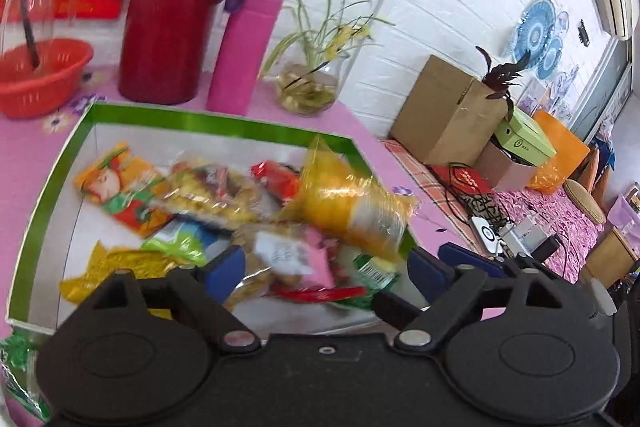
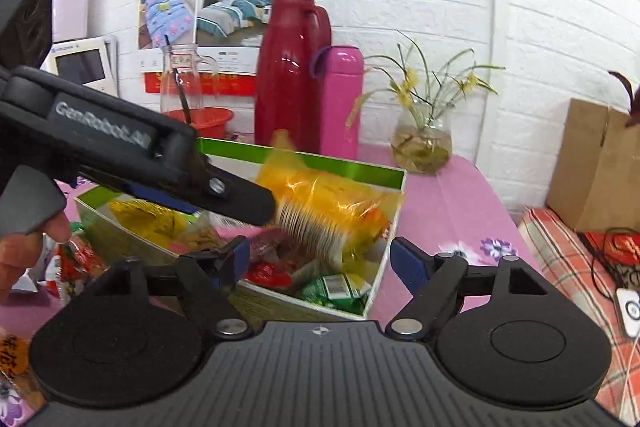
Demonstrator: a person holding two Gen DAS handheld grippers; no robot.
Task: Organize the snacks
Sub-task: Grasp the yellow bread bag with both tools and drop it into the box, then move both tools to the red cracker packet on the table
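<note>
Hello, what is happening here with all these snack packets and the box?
A person holding two grippers is sorting snacks into a green-rimmed box on a pink table. The box holds several packets already, and a blurred orange-yellow bag sits on top at its right side. Both the left gripper and the right gripper have open jaws and hold nothing. A few packets lie outside the box.

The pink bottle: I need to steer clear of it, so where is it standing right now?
The pink bottle stands upright on the table behind the green box, between the red thermos and the glass vase; both views show it.
</note>
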